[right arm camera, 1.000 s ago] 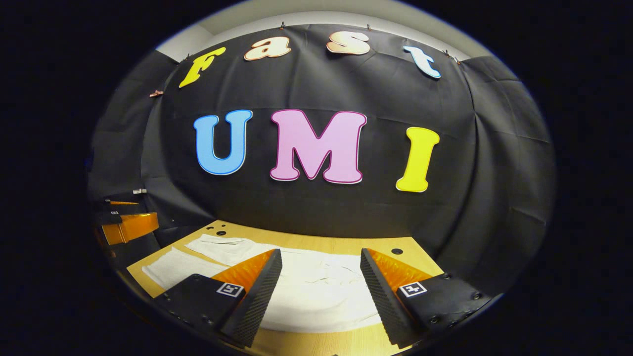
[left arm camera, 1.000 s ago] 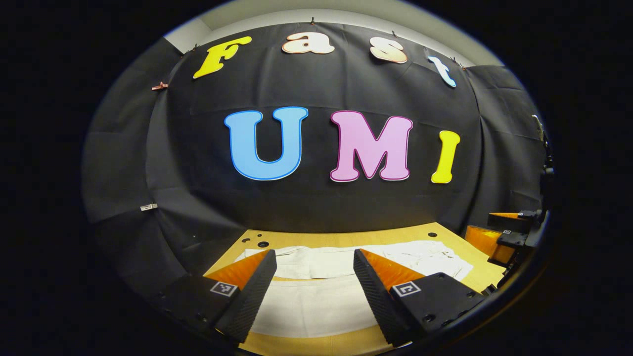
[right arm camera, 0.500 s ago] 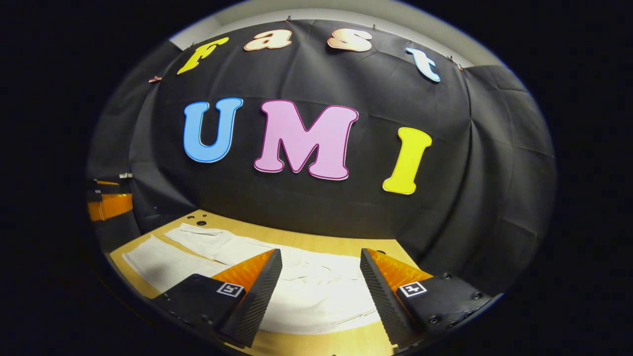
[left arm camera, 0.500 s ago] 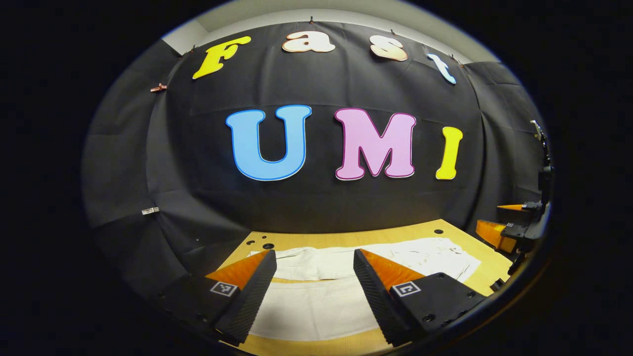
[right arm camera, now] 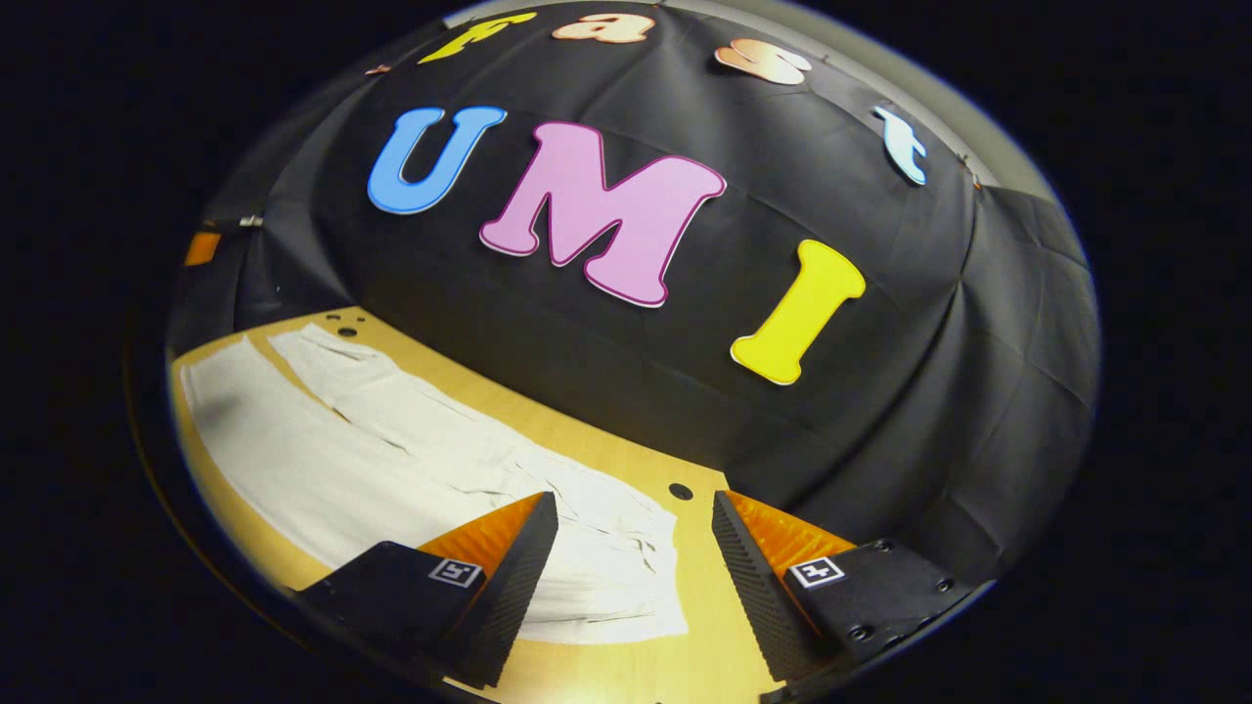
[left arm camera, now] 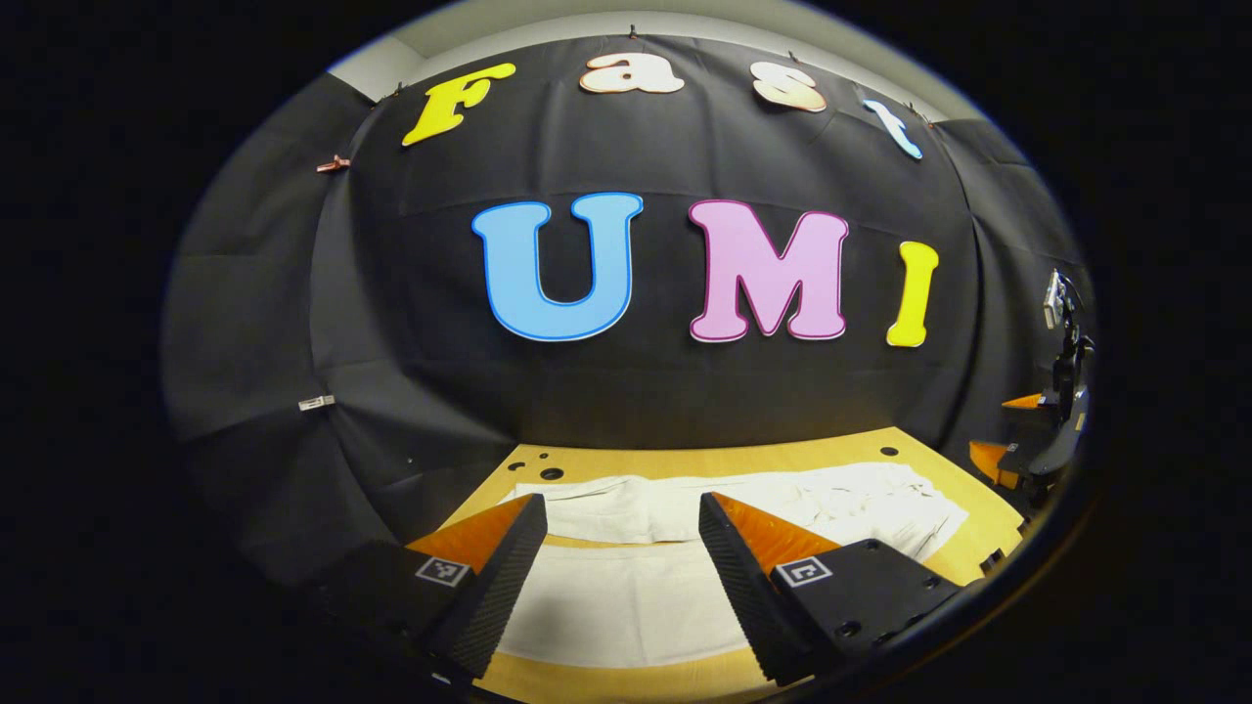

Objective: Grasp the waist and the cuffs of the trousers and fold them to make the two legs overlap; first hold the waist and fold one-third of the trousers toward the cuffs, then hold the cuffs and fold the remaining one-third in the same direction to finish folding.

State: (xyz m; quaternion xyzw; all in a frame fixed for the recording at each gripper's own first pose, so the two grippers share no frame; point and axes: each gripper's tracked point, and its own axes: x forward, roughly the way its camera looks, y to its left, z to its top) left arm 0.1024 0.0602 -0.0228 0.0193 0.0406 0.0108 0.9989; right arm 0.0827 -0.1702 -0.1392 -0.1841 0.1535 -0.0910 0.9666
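Wooden surface (left arm camera: 910, 450) holds the white trousers (left arm camera: 626, 601) lying flat with both legs side by side, nothing folded yet, while the left hand-held gripper (left arm camera: 623, 567) and right hand-held gripper (right arm camera: 634, 572) hang above them, fingers wide apart and empty.

My left gripper (left arm camera: 618, 572) has black housing blocks with small screws, each carrying a square black-and-white marker at five and seven o'clock. My right gripper (right arm camera: 631, 577) matches it (ridged inner faces on both wedge-shaped fingers (right arm camera: 509, 587)).
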